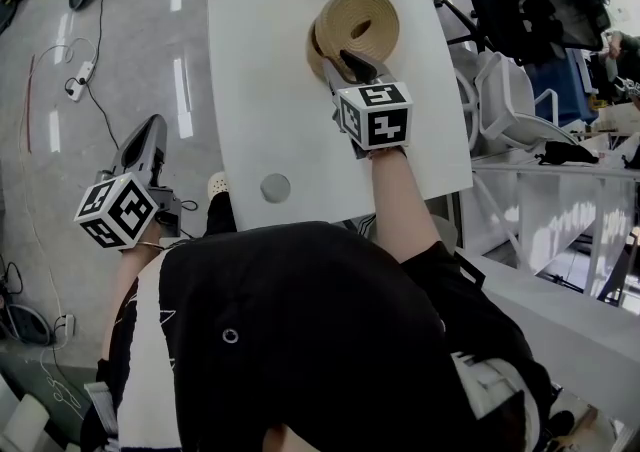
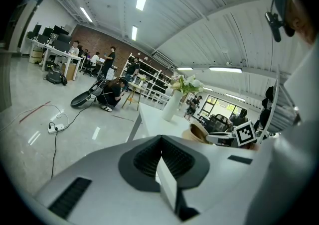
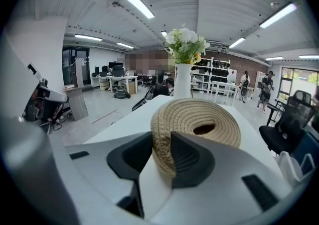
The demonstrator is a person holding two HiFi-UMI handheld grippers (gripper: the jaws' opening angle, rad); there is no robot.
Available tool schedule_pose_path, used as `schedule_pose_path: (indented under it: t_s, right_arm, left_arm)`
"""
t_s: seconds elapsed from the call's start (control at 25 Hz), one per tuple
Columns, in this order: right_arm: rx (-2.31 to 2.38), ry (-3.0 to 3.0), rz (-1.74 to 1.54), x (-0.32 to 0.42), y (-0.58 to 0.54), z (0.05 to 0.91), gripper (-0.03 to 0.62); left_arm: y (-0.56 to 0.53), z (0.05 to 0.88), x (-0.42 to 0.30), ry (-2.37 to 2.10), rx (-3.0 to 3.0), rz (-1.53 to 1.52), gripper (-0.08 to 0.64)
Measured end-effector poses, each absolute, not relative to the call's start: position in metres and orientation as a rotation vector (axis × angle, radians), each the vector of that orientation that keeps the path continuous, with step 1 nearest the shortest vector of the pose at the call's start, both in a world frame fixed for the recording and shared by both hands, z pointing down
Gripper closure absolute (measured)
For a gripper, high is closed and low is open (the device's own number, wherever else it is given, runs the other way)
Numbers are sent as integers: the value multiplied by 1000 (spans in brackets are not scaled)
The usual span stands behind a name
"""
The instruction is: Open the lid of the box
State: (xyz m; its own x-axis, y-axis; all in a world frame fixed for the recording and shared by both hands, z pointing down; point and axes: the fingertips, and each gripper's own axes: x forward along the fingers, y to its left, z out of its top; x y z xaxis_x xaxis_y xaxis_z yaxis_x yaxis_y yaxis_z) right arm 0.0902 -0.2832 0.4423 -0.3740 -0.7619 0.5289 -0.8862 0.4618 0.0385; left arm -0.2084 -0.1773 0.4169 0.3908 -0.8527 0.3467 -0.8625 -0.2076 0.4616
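The right gripper is gripping the near rim of the woven box lid between half-spread jaws. The lid is lying toward the far end of the white table, just short of the vase. The left gripper is hanging clenched and empty over the floor, off the table's left edge; only the head view is showing the bare tabletop around the lid.

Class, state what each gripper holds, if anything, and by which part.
The right gripper holds the woven lid by its near rim. The left gripper holds nothing; its fingers are together.
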Motion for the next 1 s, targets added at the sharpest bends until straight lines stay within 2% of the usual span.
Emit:
schedule_pose_path:
  t_s: [1.0]
  right_arm:
    - [1450,-2350,383,92,-284,424,476]
  left_arm:
    - [-177,417,-210,-1471,2049,11,549]
